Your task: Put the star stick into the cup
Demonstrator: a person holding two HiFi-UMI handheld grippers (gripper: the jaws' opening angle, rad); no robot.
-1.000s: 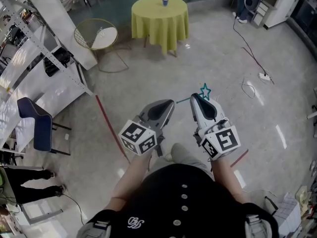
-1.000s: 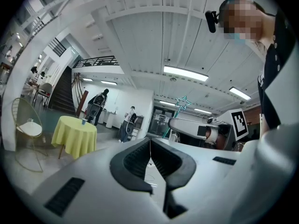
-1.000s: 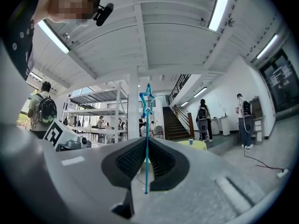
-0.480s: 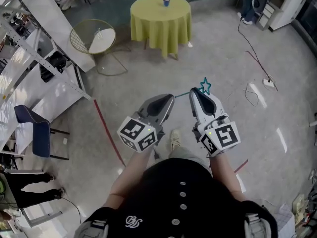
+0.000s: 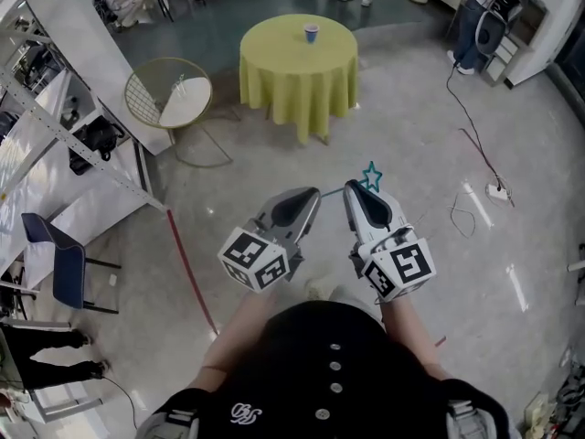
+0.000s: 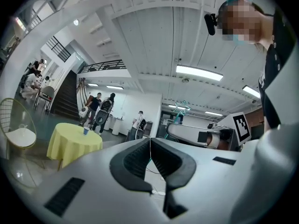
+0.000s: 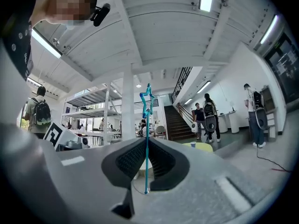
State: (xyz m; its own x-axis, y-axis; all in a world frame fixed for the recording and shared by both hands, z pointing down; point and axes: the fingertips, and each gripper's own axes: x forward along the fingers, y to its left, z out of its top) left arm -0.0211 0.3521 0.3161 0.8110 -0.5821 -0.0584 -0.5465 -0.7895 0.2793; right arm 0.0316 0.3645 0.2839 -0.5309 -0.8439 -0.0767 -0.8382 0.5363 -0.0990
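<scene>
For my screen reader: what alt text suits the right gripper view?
The right gripper is shut on a thin blue star stick, star end up. Beyond it are a staircase, a yellow table and standing people.

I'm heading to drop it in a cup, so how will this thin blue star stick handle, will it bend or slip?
The star stick looks wire-thin, so likely very light and somewhat bendy. Pinched low by the right gripper, its star-topped end may wobble or pivot.

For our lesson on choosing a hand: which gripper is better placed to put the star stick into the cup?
Right. The right gripper is shut on the star stick; the left gripper is shut, empty. The cup stands ahead on the yellow table.
</scene>
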